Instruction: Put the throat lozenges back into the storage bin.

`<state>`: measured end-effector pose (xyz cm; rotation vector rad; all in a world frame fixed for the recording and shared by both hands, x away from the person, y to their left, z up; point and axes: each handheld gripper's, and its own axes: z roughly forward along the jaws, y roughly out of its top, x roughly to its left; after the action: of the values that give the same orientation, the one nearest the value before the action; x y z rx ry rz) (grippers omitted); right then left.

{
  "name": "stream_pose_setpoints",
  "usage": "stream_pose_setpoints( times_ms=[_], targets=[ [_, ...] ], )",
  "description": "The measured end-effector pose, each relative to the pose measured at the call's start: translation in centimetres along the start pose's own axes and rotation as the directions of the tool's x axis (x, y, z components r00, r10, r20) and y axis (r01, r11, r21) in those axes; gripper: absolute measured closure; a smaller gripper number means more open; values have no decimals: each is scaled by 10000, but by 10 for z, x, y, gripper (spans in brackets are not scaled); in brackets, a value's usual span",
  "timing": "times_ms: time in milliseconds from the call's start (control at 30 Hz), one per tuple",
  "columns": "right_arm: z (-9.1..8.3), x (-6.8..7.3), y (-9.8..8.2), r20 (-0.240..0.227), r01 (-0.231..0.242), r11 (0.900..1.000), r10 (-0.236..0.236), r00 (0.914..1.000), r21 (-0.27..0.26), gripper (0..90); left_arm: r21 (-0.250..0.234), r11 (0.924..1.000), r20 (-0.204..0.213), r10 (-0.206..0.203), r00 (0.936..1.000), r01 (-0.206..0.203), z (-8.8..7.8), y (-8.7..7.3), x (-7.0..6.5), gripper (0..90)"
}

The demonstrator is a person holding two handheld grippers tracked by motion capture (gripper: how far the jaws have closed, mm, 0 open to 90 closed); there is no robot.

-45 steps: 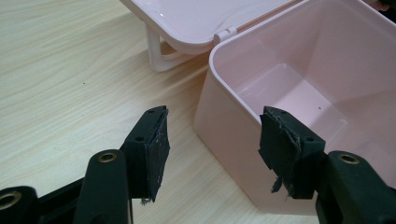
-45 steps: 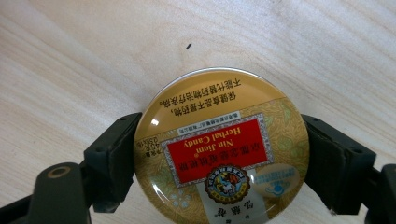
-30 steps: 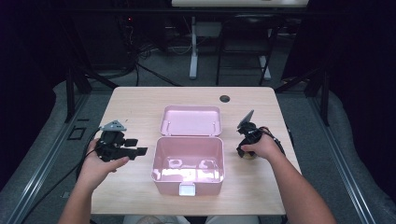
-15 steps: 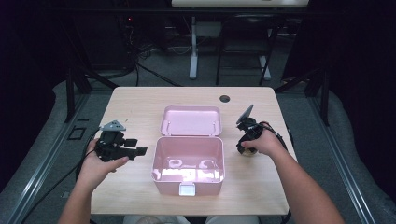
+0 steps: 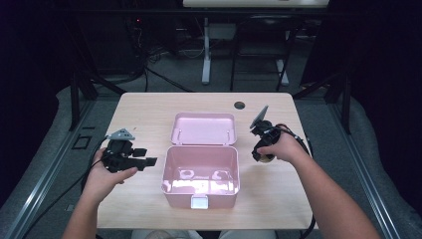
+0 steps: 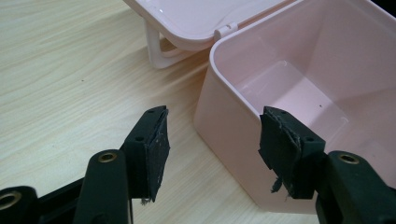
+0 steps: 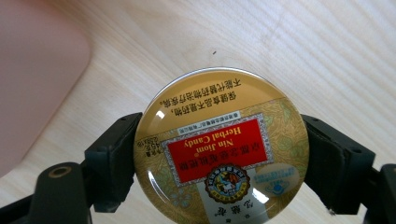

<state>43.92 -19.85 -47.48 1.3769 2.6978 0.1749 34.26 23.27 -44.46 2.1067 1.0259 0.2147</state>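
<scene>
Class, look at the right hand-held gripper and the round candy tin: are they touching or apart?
Touching. In the right gripper view, the right hand-held gripper has both black pads pressed against opposite edges of the candy tin.

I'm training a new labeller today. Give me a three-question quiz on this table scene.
1. True or false: the pink box has its lid open.
2. What does the right gripper hold? A) a gold round candy tin B) a pen C) nothing
3. Fill in: the left gripper has its jaws ____, with nothing between them.

Key: 1 true. 2 A, the candy tin sits clamped between both pads, above the table. 3 open.
</scene>
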Motion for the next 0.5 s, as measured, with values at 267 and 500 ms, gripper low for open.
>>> stream_pose_setpoints(
  times_ms=[267, 500],
  targets=[
    [-18, 11, 4, -2, 404, 9992, -404, 9992, -67, 198, 86, 10000, 14, 33, 10000, -33, 2, -1, 1, 415],
    [-35, 21, 6, -66, 820, 9966, -821, 9966, -109, 199, 38, 10000, 11, -59, 10000, 59, 1, -1, 2, 413]
  ],
)
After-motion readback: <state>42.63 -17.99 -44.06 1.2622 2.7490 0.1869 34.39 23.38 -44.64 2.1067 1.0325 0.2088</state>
